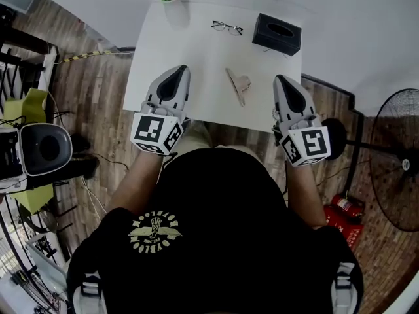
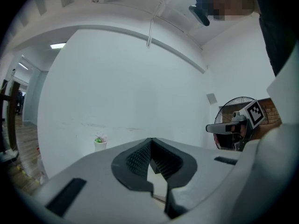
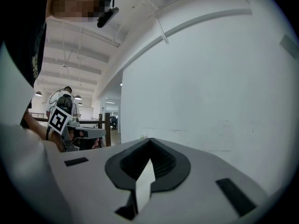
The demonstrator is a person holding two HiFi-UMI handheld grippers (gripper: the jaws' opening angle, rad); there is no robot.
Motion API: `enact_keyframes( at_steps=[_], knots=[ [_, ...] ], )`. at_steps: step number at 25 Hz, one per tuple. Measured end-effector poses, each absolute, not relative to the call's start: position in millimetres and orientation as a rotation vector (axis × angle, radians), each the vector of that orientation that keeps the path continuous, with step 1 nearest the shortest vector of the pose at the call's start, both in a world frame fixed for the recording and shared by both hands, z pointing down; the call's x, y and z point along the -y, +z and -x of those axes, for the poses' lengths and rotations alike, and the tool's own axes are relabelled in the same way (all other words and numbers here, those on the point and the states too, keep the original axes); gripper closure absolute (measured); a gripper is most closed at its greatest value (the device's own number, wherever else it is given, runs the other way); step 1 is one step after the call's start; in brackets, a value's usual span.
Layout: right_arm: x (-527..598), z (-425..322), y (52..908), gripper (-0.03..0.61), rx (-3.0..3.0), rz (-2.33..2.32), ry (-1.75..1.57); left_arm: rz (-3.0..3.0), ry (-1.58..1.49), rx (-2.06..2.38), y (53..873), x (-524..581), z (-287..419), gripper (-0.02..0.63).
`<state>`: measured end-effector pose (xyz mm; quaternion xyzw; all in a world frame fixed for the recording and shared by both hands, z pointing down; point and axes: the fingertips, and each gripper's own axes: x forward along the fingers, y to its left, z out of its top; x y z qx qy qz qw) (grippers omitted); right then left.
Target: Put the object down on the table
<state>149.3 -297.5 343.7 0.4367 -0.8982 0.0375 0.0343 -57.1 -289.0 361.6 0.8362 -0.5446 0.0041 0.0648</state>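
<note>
While the left gripper (image 1: 179, 70) and right gripper (image 1: 282, 79) have fingers together, empty, a clip (image 1: 238, 85) lies between them on the worktop (image 1: 196, 51).

White table (image 1: 196, 64) holds a potted plant (image 1: 174, 8), glasses (image 1: 227, 27), black tissue box (image 1: 277, 34), beige clip (image 1: 238, 84).

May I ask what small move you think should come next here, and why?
Probably none on the object: the beige clip already lies on the white table, apart from both grippers. The left gripper and right gripper are shut and empty, so I'd simply draw them back.
</note>
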Motion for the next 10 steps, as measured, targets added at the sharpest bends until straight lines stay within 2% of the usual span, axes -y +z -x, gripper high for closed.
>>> enact_keyframes(
  at_steps=[10],
  knots=[
    [273.5, -154.0, 352.3, 0.578, 2.76, -1.34, 0.144, -2.508, 0.031, 1.654, 368.5, 258.7, 54.1, 0.607]
  ],
)
